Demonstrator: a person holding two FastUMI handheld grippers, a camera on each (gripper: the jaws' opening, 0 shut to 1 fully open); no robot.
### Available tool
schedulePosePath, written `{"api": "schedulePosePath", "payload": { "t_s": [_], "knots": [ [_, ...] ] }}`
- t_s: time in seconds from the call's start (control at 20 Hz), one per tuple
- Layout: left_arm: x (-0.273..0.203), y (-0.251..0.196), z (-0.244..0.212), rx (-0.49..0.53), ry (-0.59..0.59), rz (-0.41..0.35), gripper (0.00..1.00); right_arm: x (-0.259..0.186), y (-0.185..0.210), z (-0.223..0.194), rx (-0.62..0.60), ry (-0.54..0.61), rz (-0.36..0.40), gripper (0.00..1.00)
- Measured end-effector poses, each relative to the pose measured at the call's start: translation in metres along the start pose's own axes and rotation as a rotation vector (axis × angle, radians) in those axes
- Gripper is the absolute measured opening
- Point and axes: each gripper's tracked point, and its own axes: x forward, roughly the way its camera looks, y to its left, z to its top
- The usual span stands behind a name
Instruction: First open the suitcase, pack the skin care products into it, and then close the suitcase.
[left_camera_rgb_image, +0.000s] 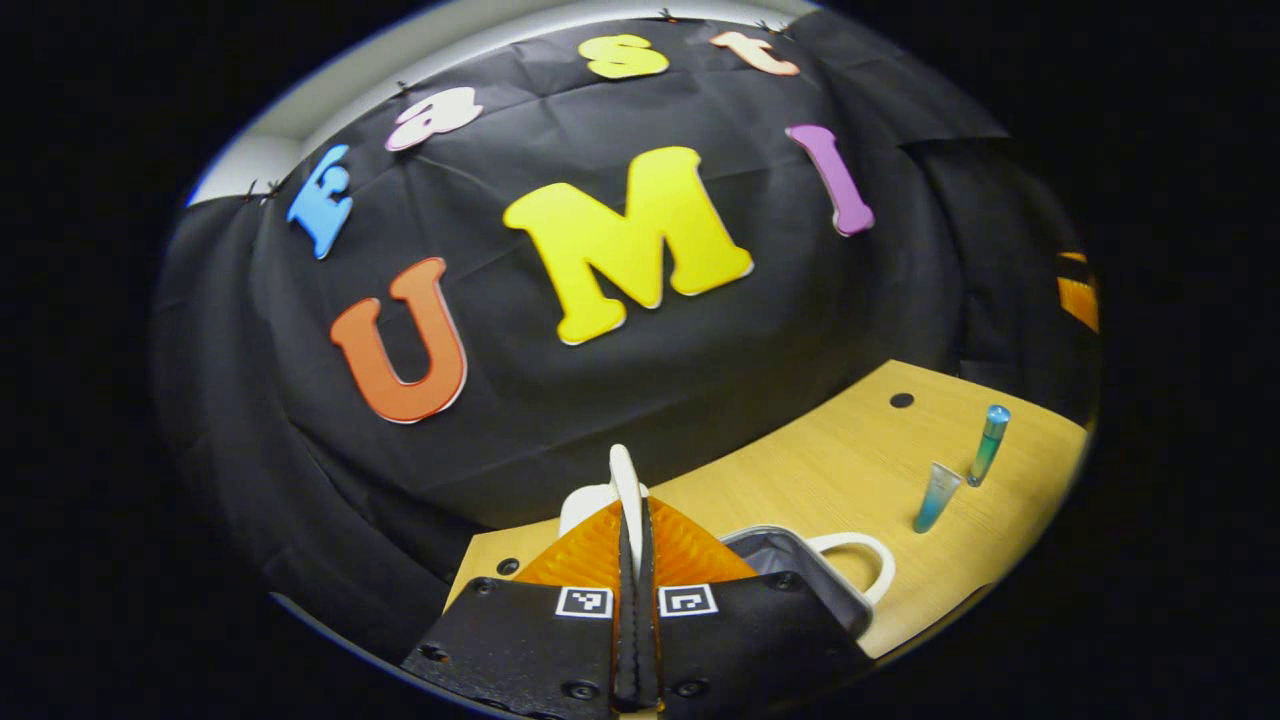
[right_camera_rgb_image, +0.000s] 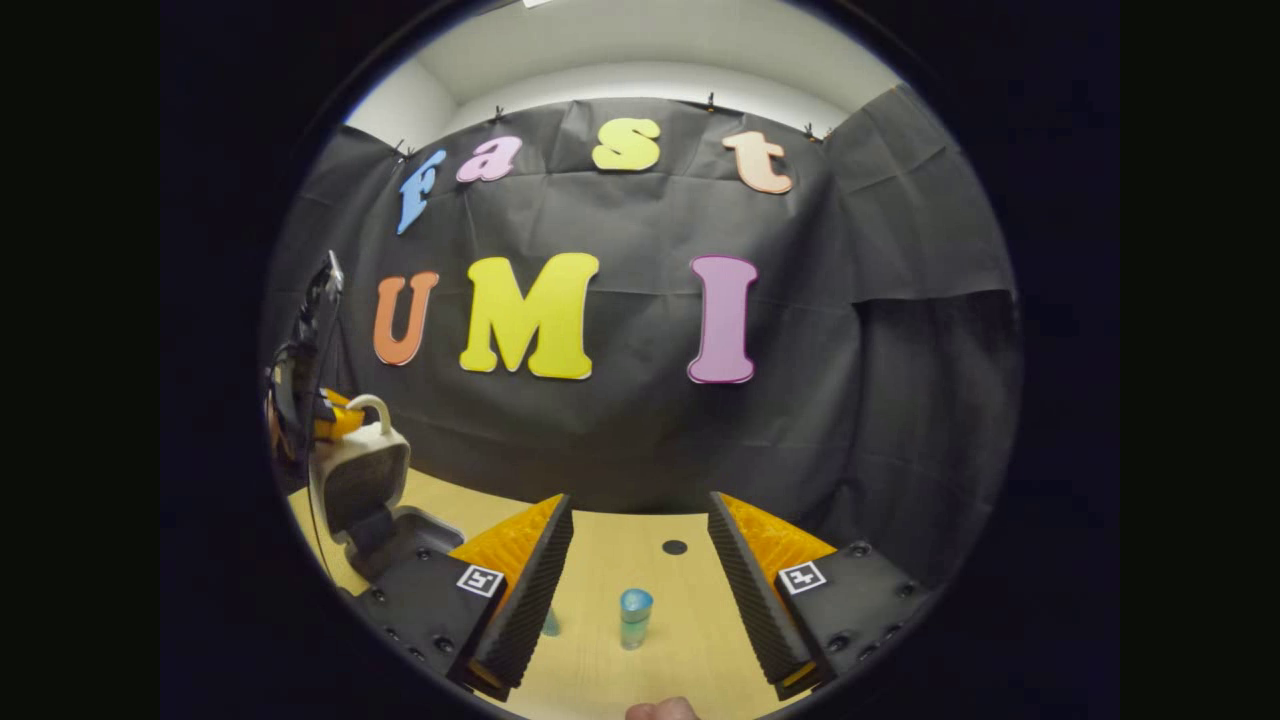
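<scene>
The left gripper (left_camera_rgb_image: 633, 520) pinches the lid handle (left_camera_rgb_image: 627, 490) of the little suitcase (right_camera_rgb_image: 365, 490), holding the lid up. The right gripper (right_camera_rgb_image: 640, 560) is wide apart over a blue tube (right_camera_rgb_image: 634, 617) standing on the table (right_camera_rgb_image: 600, 650). Opening looks done; next, grab that tube. I cannot see anything inside the suitcase.

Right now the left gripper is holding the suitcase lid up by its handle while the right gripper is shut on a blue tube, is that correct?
Not quite: in the right gripper view the right gripper is open, its fingers apart on either side of the blue tube standing on the table. The left gripper does hold the suitcase lid up by its handle.
</scene>
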Motion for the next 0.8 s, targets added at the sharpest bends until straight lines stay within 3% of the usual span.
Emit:
{"api": "schedulePosePath", "payload": {
  "t_s": [0.25, 0.4, 0.55, 0.8],
  "knots": [
    [0.010, 0.120, -0.046, -0.161, -0.043, 0.114, 0.02, 0.001, 0.033, 0.010, -0.046, -0.001, 0.043, 0.81],
    [0.018, 0.171, -0.100, -0.256, 0.006, 0.181, 0.03, 0.004, 0.052, 0.009, -0.051, 0.018, 0.062, 0.81],
    [0.020, 0.199, -0.164, -0.356, 0.065, 0.210, 0.03, 0.008, 0.068, 0.008, -0.085, 0.032, 0.068, 0.81],
    [0.037, 0.208, -0.277, -0.556, 0.238, 0.210, 0.03, 0.009, 0.088, 0.005, -0.123, 0.065, 0.077, 0.81]
  ]
}}
